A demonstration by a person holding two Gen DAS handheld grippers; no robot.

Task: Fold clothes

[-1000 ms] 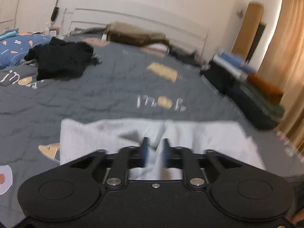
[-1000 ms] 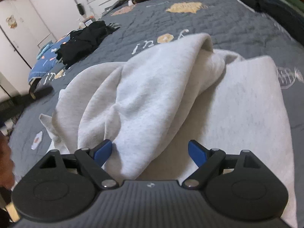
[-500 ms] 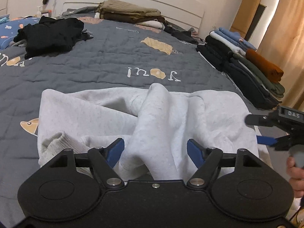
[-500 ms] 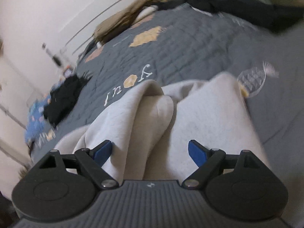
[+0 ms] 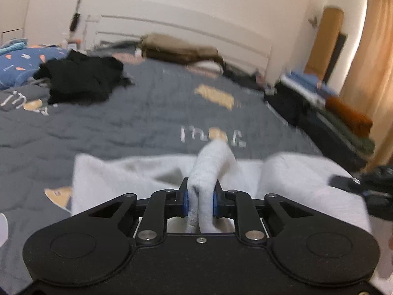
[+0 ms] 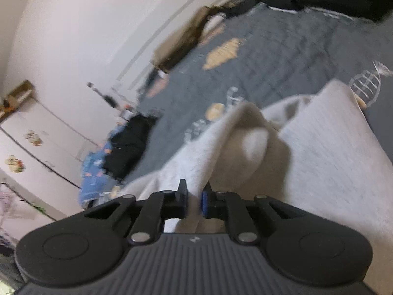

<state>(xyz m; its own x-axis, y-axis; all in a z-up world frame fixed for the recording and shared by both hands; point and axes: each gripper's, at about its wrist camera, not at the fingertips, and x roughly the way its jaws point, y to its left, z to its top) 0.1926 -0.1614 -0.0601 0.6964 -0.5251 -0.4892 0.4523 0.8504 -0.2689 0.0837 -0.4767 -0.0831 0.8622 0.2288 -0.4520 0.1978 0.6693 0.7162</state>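
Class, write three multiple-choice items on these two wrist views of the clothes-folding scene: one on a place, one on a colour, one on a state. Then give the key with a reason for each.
1. Where does the black clothing pile lie?
A. on the bedspread
B. on the floor
C. on a chair

2. What colour is the garment being folded?
A. red
B. light grey
C. black

3. How is the left claw?
A. wide open
B. shut on the garment
C. out of view

Key: A, the pile rests on the grey cover; B, the fabric is pale grey; B, both pads pinch a raised fold.
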